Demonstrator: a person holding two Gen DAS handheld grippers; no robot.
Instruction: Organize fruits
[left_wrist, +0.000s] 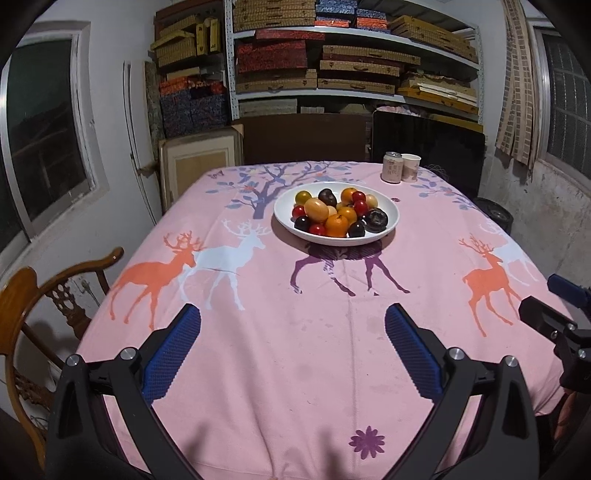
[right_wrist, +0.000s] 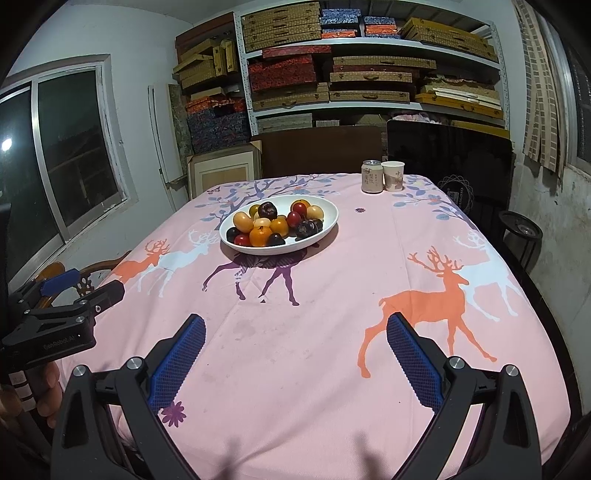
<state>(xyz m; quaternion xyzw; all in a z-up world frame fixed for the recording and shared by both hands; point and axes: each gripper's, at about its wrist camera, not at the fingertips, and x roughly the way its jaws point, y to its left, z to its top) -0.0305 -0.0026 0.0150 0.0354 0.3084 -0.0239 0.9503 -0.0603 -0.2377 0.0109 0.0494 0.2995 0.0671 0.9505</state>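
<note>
Both your left claw (left_wrist: 293, 319) and right claw (right_wrist: 295, 328) hang open, empty; ahead sits the shallow white ceramic plate (left_wrist: 392, 218) of small, smooth, bruisable mixed fruits (left_wrist: 334, 214). Pinch gently across each middle.

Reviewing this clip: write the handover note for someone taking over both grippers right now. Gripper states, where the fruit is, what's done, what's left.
Left gripper: open, empty, held over the near part of the pink tablecloth.
Right gripper: open, empty, also on the near side.
Fruit: all piled in the white plate at mid-table; oranges, red, yellow and dark pieces mixed together.
Can and paper cup stand side by side at the far edge.
Done: nothing visible yet.
Left: all the sorting; no second container is in view.
</note>
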